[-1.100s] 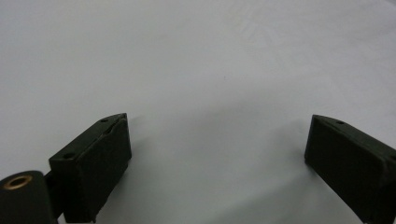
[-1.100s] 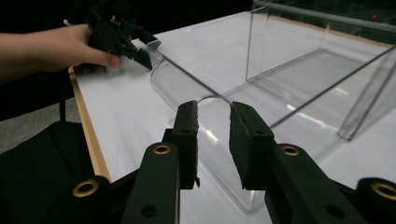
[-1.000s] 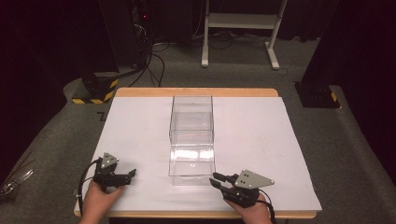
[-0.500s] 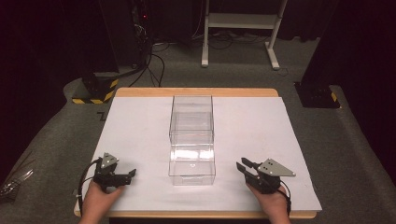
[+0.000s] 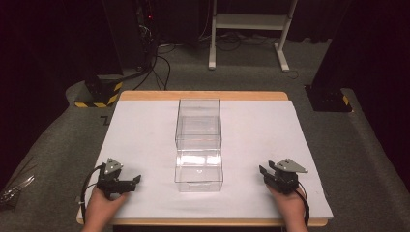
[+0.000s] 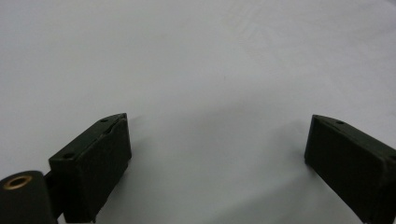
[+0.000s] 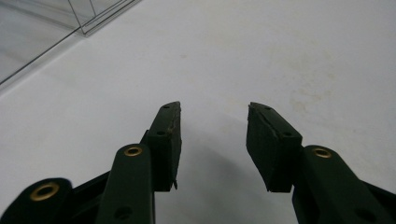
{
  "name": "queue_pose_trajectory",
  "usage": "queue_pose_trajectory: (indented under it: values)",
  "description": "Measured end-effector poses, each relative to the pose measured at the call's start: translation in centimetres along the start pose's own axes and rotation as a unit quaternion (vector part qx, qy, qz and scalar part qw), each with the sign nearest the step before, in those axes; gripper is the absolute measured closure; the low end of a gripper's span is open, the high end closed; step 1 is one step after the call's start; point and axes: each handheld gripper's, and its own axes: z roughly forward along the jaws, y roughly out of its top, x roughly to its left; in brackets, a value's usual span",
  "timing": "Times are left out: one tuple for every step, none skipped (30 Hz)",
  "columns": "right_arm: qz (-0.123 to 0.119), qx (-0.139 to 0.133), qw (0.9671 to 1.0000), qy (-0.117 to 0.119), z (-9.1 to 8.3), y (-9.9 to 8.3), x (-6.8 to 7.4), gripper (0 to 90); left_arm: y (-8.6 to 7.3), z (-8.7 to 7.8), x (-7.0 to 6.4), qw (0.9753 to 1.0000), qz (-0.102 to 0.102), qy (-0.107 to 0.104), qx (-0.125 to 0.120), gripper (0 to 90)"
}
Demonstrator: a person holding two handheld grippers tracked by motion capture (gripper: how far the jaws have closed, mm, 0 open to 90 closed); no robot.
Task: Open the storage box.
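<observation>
My left claw [image 5: 134, 181] and right claw [image 5: 263, 171] rest on the white sheet [image 5: 145, 130] covering the wooden table [image 5: 203, 95], jaws apart and empty; between them, well clear of both, stands a clear plastic box [image 5: 198, 144]; beyond, grey carpet [image 5: 58, 140], black cables [image 5: 159, 63], a white stand [image 5: 249, 21] and dark curtains.

White sheet [image 5: 145, 140] over a light wooden table [image 5: 203, 95]. Clear, colourless plastic boxes [image 5: 198, 145] at centre. Black left gripper [image 5: 128, 182] at seven o'clock and black right gripper [image 5: 265, 173] at five o'clock, each with a grey plate; brass-coloured rivets on the jaws. Yellow-and-black striped base [image 5: 99, 92] at ten o'clock on grey carpet [image 5: 58, 145].
</observation>
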Motion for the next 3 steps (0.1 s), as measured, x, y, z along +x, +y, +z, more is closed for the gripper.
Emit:
queue_pose_trajectory:
  values:
    - [-0.005,0.001,1.0,0.0,0.03,0.01,0.11,54.6,0.0,0.0,0.0,1.0,0.0,0.0,0.0,7.4]
    - [-0.009,0.003,1.0,-0.001,0.04,0.02,0.19,53.7,0.0,0.01,-0.01,1.0,0.0,0.0,-0.001,7.4]
    - [-0.009,0.003,1.0,-0.002,0.04,0.02,0.2,53.1,0.0,0.0,0.0,1.0,0.0,0.0,0.0,7.4]
